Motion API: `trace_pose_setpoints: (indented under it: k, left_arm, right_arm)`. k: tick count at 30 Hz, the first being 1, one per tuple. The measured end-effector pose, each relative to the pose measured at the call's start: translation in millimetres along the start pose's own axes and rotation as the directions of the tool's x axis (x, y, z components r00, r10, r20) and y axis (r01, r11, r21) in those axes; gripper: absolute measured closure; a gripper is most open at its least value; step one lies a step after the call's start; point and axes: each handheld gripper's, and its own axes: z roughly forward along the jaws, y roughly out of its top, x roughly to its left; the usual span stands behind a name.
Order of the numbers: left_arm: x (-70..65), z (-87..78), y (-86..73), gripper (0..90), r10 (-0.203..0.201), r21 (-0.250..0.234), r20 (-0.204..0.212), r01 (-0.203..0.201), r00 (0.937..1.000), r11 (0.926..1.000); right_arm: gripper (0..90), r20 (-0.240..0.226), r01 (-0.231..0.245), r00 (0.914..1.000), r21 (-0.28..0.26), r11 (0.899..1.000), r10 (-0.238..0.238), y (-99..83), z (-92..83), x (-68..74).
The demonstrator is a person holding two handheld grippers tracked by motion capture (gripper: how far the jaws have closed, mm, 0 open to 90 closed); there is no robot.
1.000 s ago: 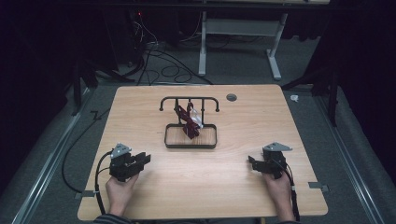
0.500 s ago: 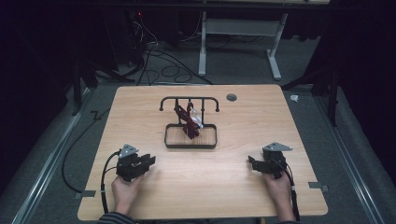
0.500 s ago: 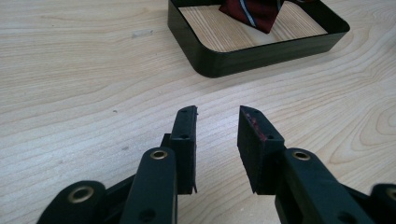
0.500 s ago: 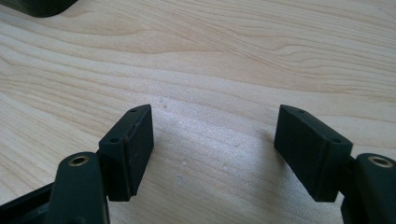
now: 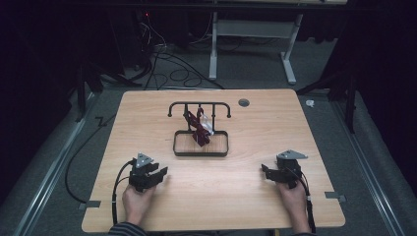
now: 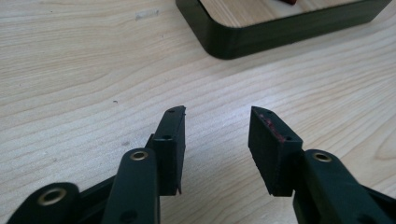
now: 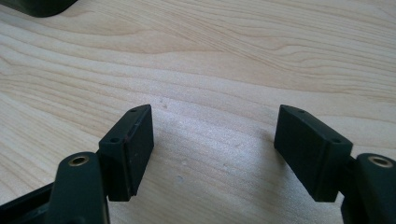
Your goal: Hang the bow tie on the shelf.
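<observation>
High view shows the left gripper (image 5: 158, 174), jaws just opened further and empty, and the right gripper (image 5: 266, 172), wide and empty, resting short of the dark red item (image 5: 199, 129) hanging over the tray (image 5: 200, 151); reaching there likely comes next.

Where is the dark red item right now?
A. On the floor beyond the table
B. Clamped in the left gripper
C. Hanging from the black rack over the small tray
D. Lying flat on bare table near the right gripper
C: in the high view the dark red item hangs from the black rack above the tray, while the left gripper and right gripper sit open on the near side of the table, away from it.
</observation>
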Motion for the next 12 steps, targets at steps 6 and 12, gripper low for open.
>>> trace_pose_setpoints:
  k: [6, 12]
  left_arm:
    - [-7.4, 6.5, -8.1, 52.0, 0.051, -0.005, -0.05, -0.051, 0.9974, 0.9987]
    - [-8.0, 7.0, -11.5, 49.0, 0.049, -0.03, -0.053, -0.05, 0.9974, 0.9983]
  right_arm:
    - [29.7, 0.0, 0.0, 1.0, 0.0, 1.0, 0.0, 0.0, 0.0, 0.0]
    - [29.7, 0.0, -0.001, 1.0, 0.0, 1.0, 0.001, 0.1, 0.0, 0.1]
